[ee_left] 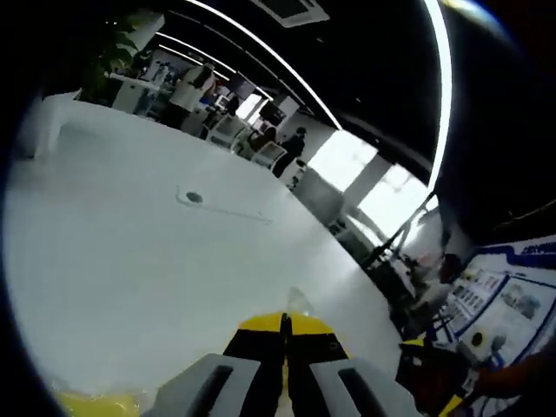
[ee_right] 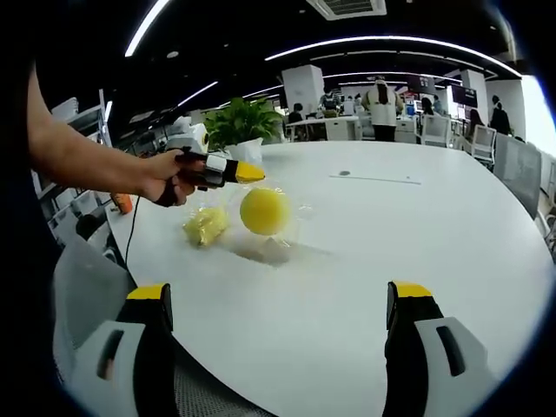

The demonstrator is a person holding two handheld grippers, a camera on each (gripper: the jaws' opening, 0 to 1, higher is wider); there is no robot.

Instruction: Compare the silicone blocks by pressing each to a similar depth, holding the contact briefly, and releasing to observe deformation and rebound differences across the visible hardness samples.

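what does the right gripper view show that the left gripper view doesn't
Right gripper view: a yellow ball in clear wrapping, a smaller yellow piece beside it, a potted plant, the person's hand holding the left gripper, and the right gripper open.

Left gripper view: wall posters and bright windows.

Both: the white table with its small round port.

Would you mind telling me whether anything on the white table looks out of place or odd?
Yes: the yellow ball hangs in a clear bag above the white table, lifted by the left gripper instead of resting flat. A second yellow piece lies crumpled beside it. Nothing looks spilled or broken.
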